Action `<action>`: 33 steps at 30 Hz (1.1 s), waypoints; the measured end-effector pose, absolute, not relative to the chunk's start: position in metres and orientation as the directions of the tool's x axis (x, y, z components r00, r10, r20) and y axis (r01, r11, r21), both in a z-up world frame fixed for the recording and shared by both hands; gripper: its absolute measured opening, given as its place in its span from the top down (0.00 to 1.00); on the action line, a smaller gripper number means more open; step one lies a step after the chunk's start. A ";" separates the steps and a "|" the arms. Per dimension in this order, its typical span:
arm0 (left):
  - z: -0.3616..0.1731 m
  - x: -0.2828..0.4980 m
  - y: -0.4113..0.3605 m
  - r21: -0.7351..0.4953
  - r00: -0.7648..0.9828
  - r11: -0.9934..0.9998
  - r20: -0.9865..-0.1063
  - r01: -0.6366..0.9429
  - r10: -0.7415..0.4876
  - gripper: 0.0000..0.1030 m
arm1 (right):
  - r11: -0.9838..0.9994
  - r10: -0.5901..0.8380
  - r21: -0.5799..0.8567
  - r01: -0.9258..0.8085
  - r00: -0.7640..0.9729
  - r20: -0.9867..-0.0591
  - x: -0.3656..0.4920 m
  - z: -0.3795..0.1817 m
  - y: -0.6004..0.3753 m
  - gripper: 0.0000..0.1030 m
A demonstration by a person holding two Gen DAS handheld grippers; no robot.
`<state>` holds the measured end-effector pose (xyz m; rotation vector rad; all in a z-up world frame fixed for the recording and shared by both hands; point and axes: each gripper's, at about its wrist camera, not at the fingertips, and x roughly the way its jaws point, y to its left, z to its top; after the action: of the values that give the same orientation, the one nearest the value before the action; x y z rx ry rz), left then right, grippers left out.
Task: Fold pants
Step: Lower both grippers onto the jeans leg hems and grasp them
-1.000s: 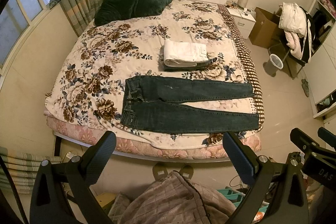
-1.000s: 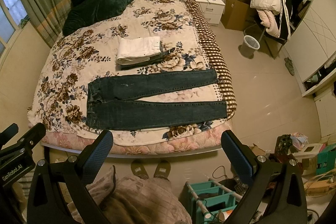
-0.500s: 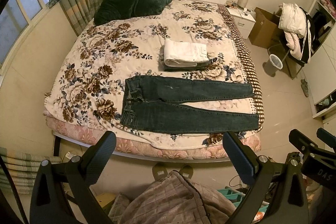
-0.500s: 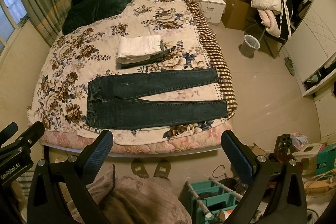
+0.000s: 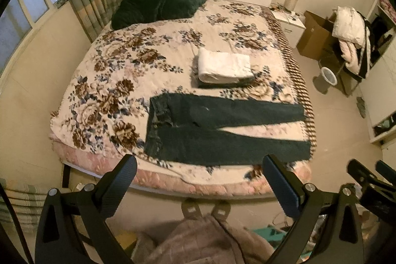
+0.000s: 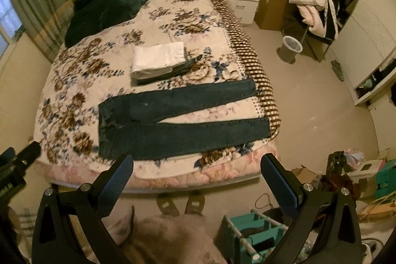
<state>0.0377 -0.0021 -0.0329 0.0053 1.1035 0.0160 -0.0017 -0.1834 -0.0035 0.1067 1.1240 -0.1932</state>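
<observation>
the bed (image 5: 104,81) with the flowered cover fills the middle of both views, and its near edge runs just beyond the tips of both grippers; bare floor lies to the right of it, up to the wardrobe and a small waste bin (image 6: 292,45). the left gripper (image 5: 199,171) and the right gripper (image 6: 196,170) both hang in the air before the bed, jaws wide apart and holding nothing. the dark blue jeans (image 5: 222,132) lie flat along the near side of the bed, waistband to the left, the two legs stretched to the right and spread a little apart, with the leg ends close to the checkered border of the cover. behind them, well apart from the grippers, sits a stack of folded clothes (image 6: 158,60), a white piece on top of a dark one. compared with a half second ago the right camera has turned somewhat, so the bed looks tilted, and both views are a little blurred; the jeans have not moved.
</observation>
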 end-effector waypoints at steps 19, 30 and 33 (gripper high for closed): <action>-0.208 0.235 -0.017 0.180 0.342 0.984 -0.924 -0.002 0.170 0.00 | 0.975 -0.164 -0.111 0.194 0.283 -0.945 0.243 -0.234 -0.256 0.00; -0.363 0.346 -0.045 0.187 0.225 0.982 -0.956 -0.025 0.188 0.00 | 0.988 -0.153 -0.146 0.050 0.210 -0.966 0.406 -0.403 -0.304 0.00; -0.418 0.369 -0.054 0.196 0.193 0.979 -0.964 0.055 0.182 0.00 | 0.985 -0.153 -0.164 -0.049 0.172 -0.973 0.443 -0.471 -0.297 0.00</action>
<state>0.3694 -0.0542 -0.4182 0.2029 1.3770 0.0903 0.4433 -0.2973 -0.4714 -0.1710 1.3977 -0.0745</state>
